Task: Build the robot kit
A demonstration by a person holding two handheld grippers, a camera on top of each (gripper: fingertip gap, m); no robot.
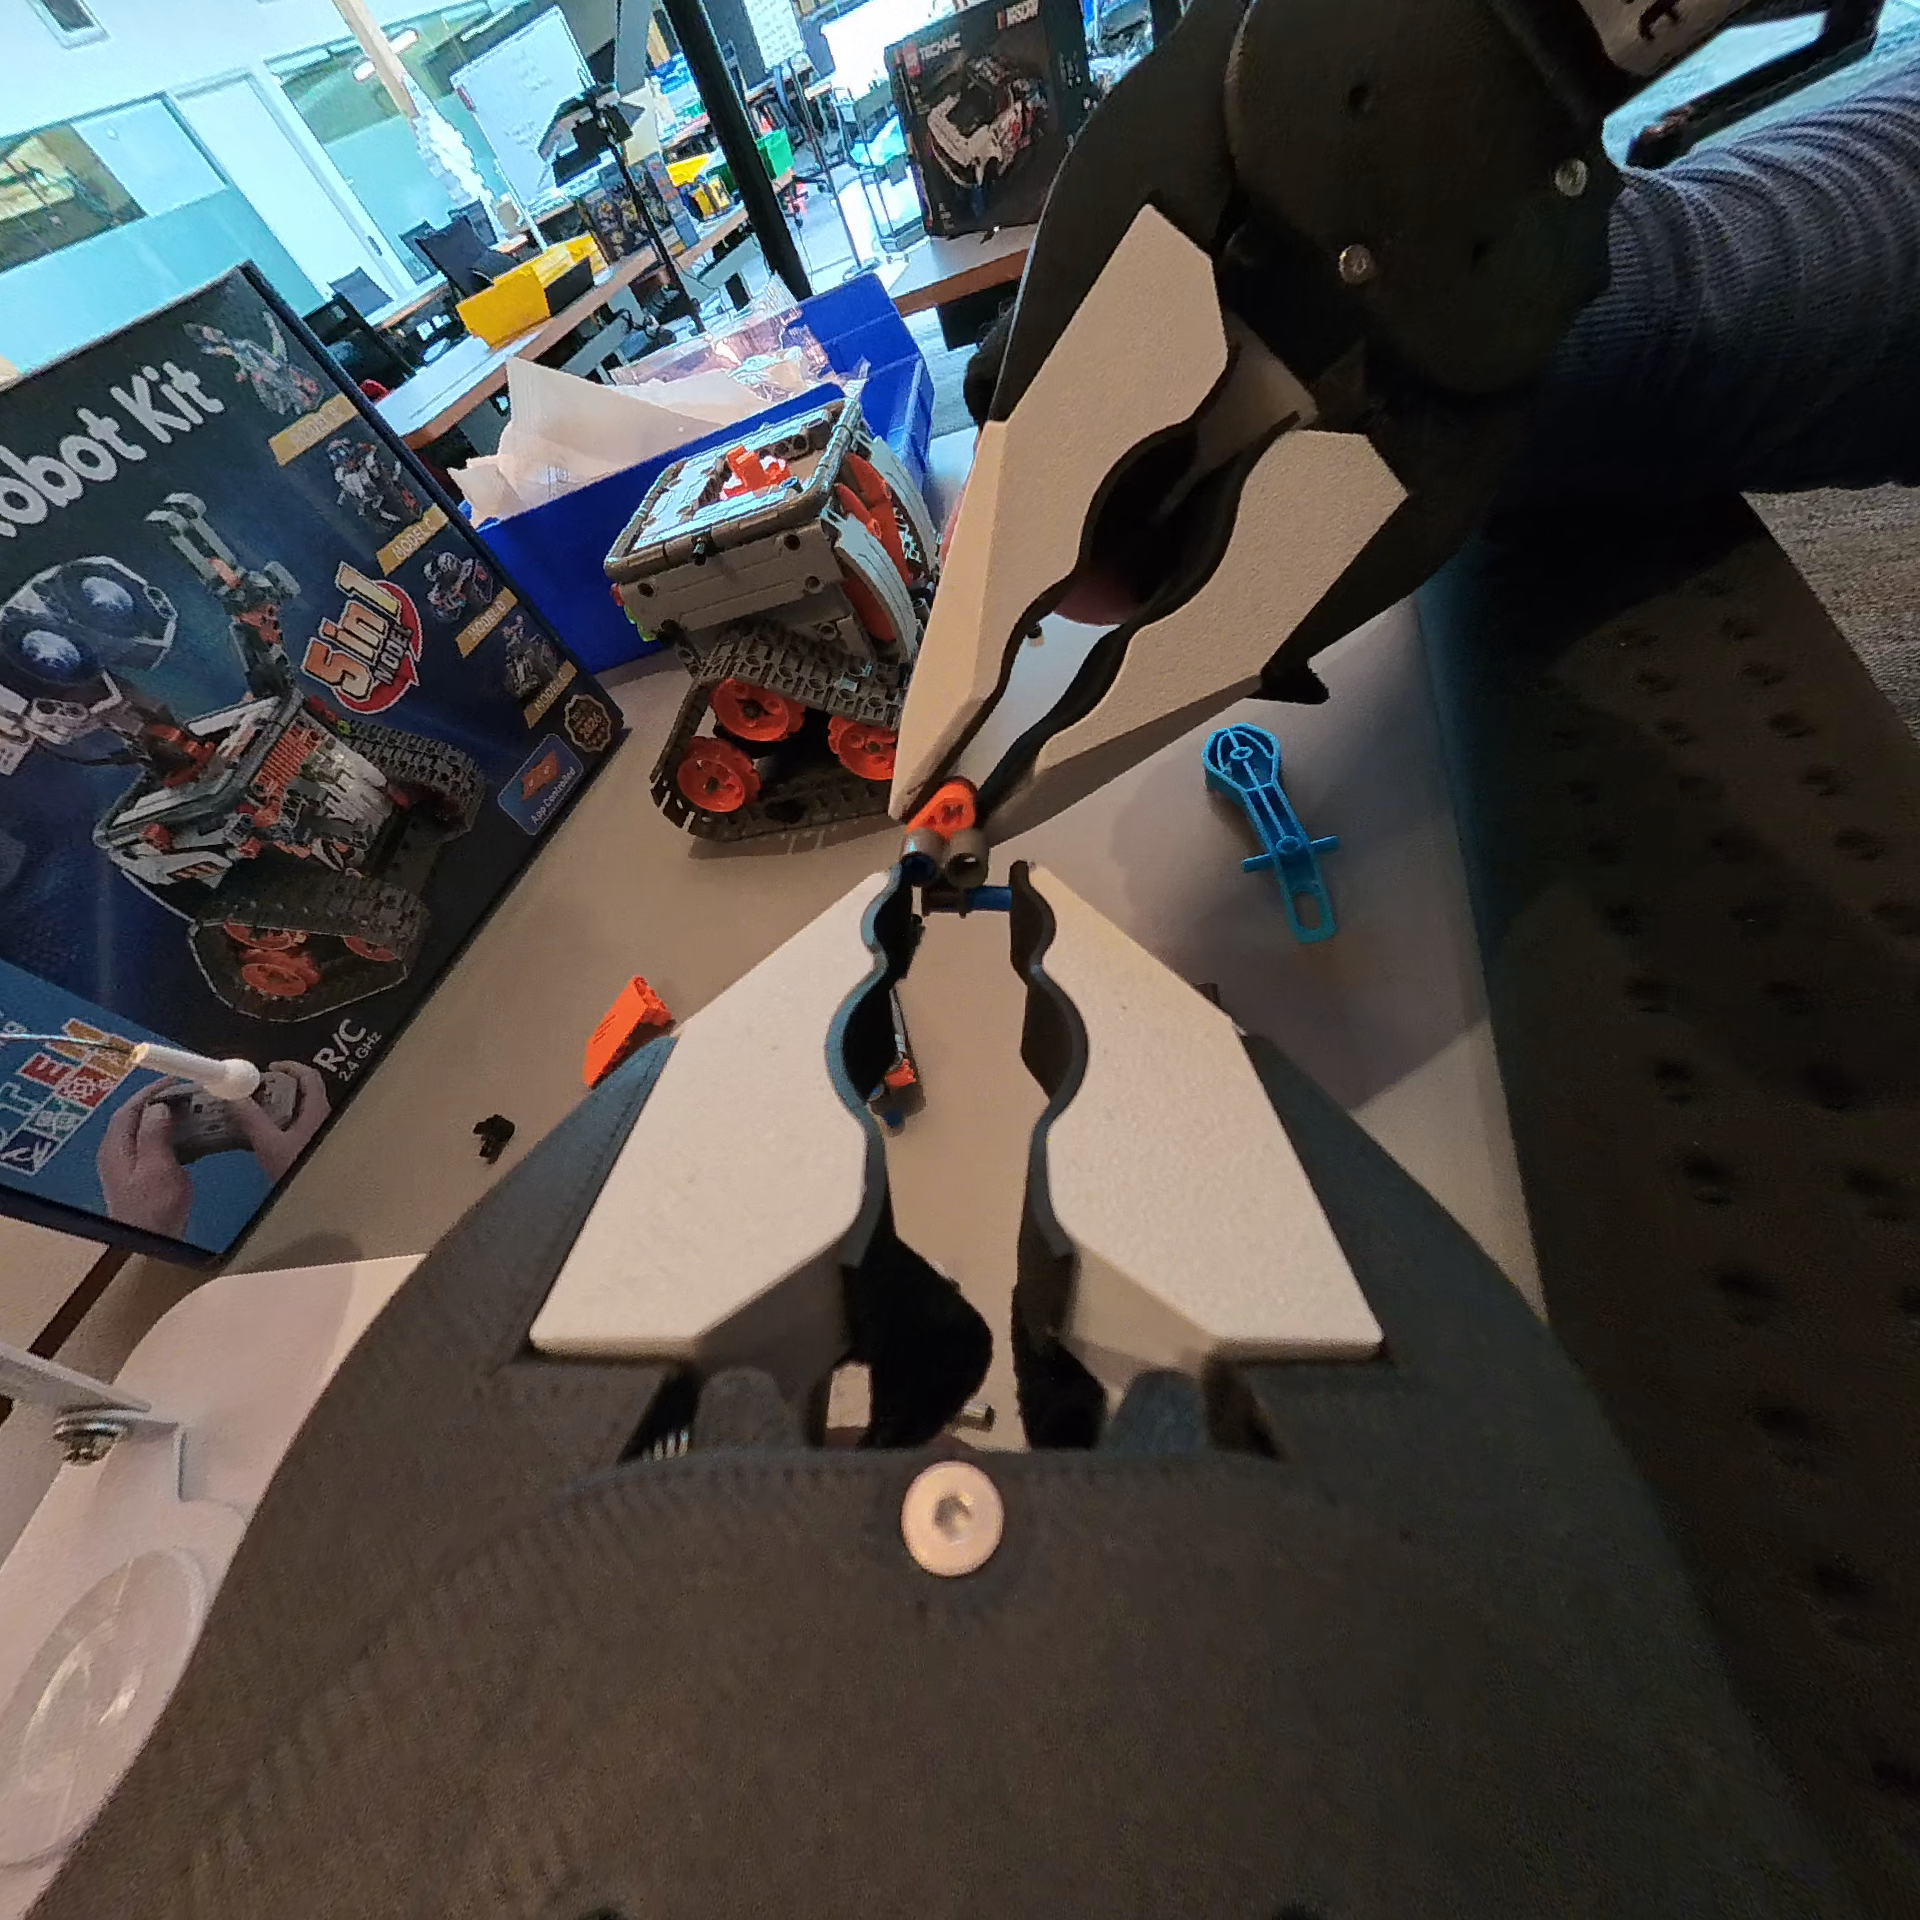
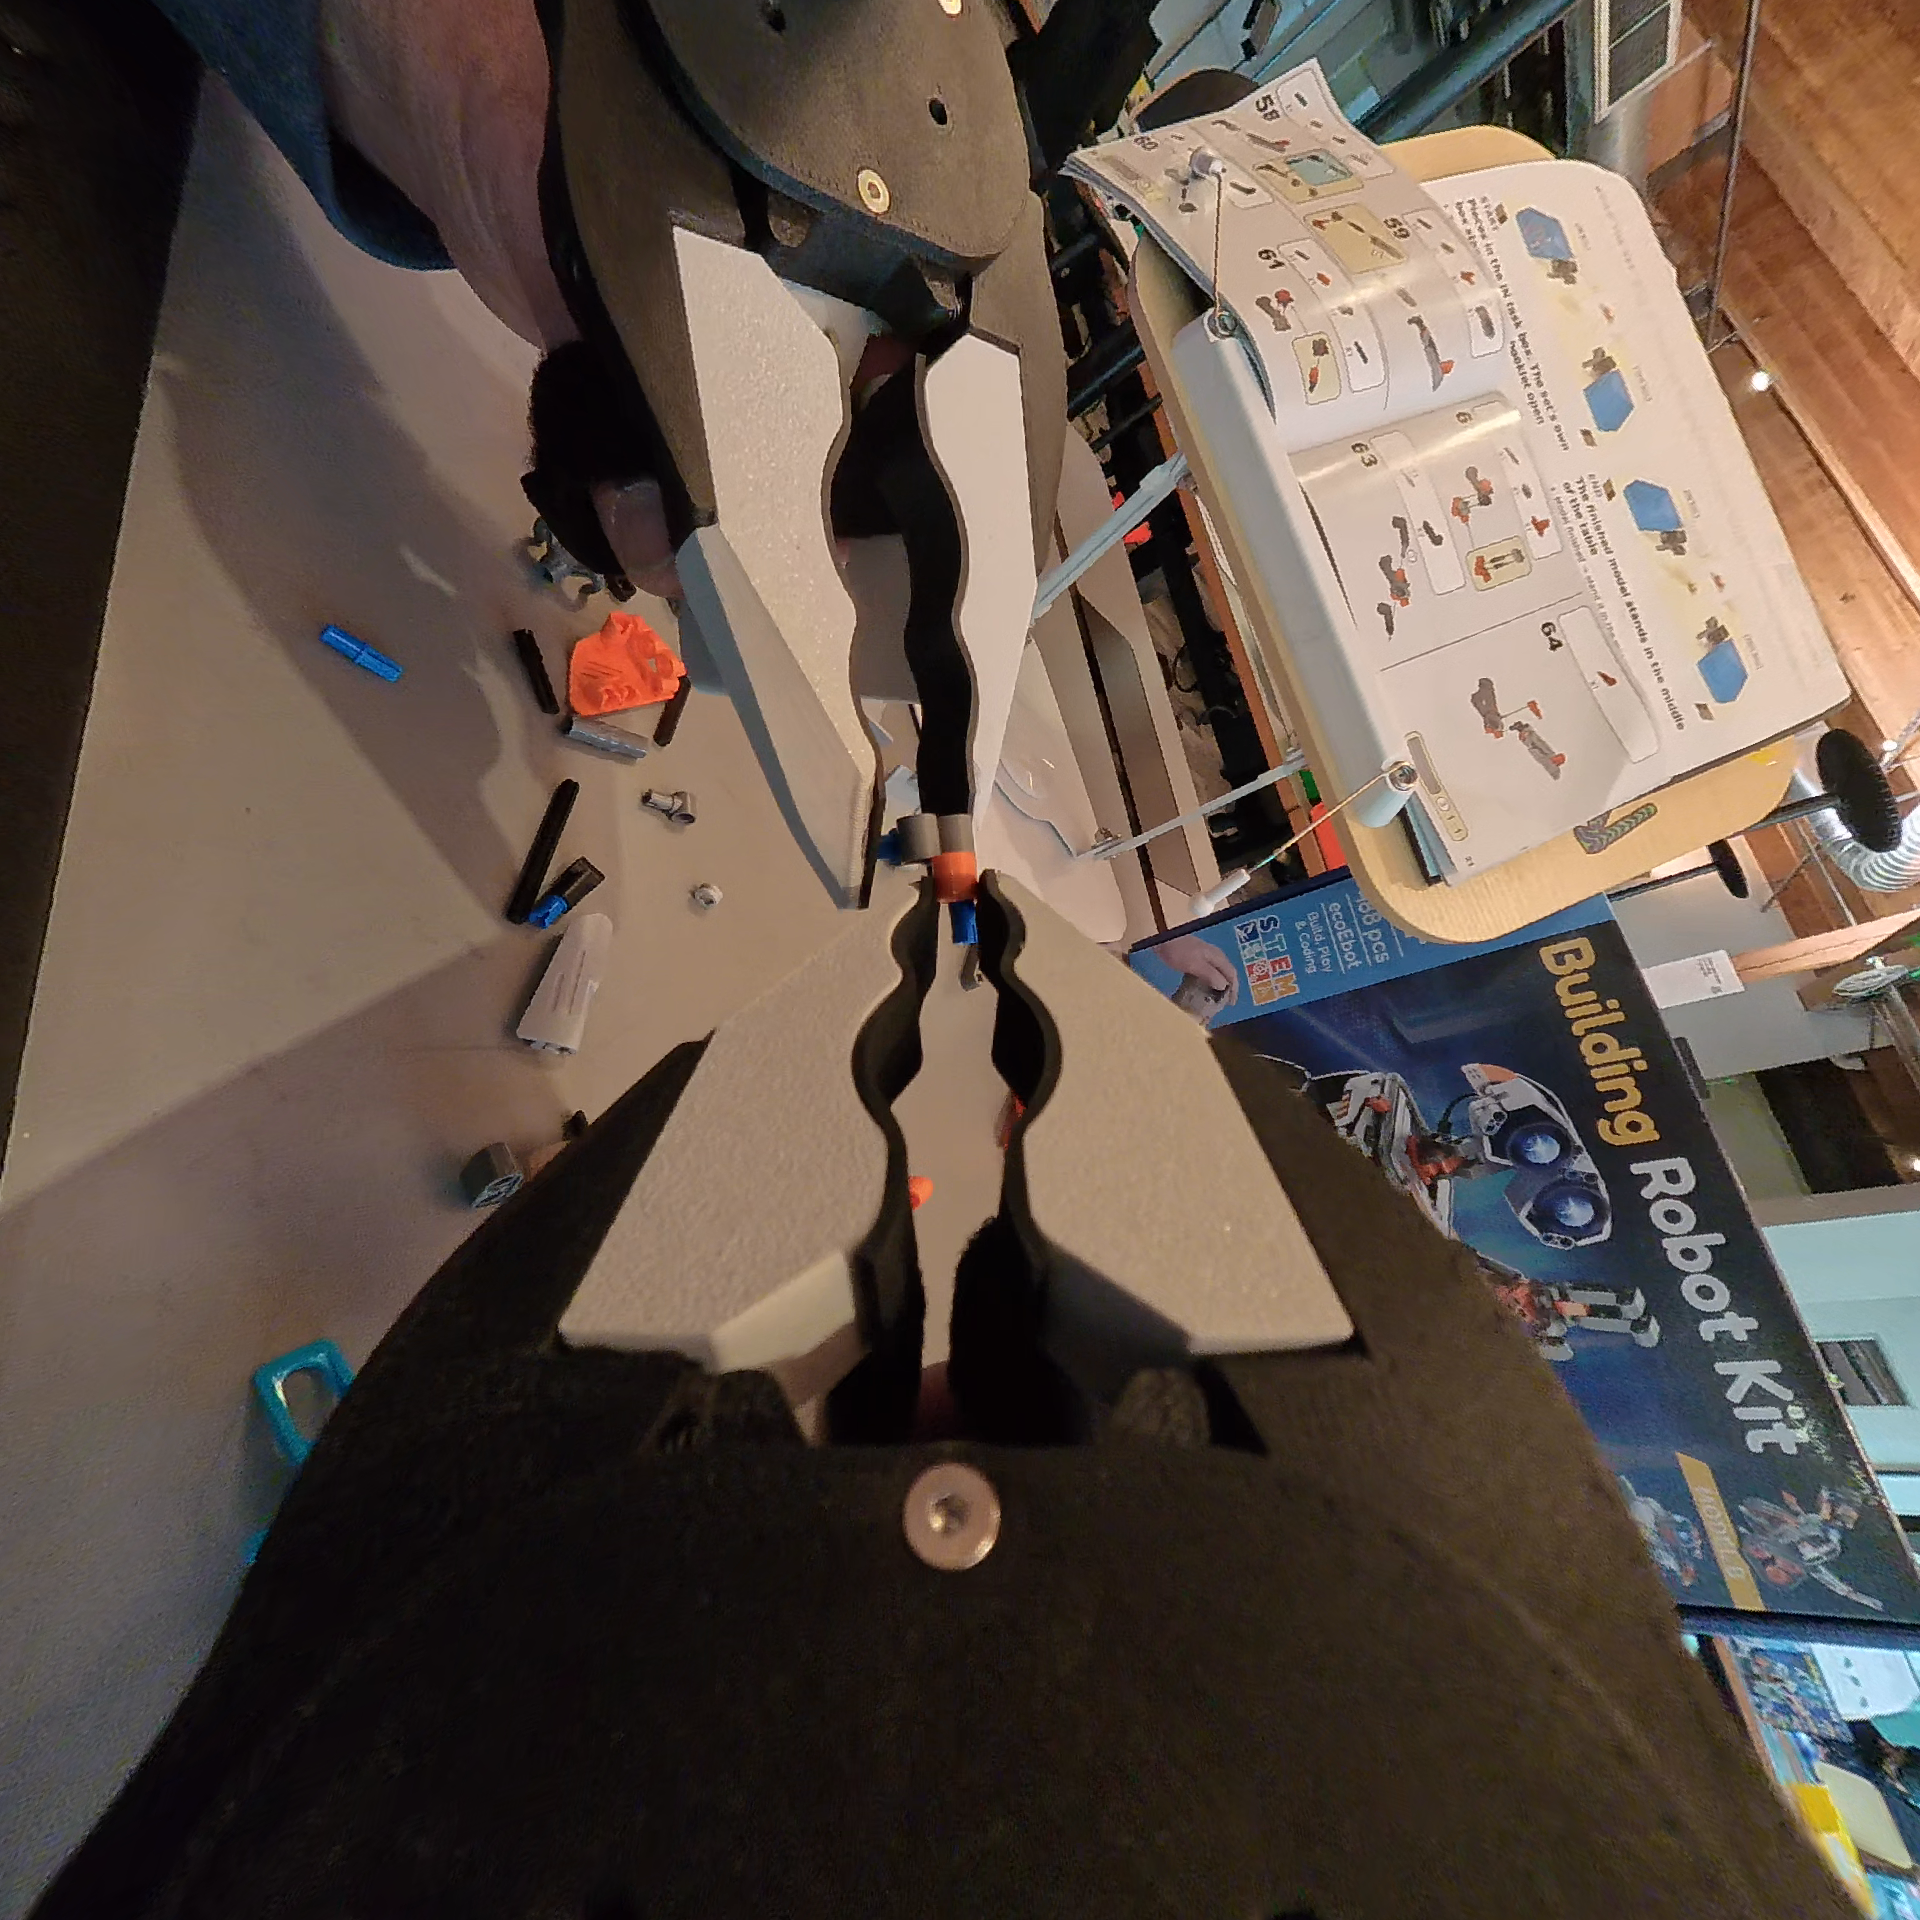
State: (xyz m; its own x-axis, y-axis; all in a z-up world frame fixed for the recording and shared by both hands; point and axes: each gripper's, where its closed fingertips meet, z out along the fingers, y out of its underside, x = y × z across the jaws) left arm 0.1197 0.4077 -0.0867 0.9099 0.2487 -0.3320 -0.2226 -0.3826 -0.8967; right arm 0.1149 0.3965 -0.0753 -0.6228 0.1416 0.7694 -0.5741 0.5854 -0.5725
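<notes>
A small part assembly hangs between the two grippers above the grey table: an orange piece, a grey connector and a blue pin. My left gripper is shut on the grey connector and blue pin end. My right gripper comes in from the upper right, shut on the orange piece. In the right wrist view my right gripper grips the orange piece with a blue pin behind it. The left gripper meets it tip to tip, holding the grey connector.
A grey and orange tracked model stands ahead, a blue bin behind it, and the kit box at left. A blue tool and an orange part lie nearby. Loose parts dot the table; an open instruction booklet sits on a stand. The grippers are tip to tip, or close to it.
</notes>
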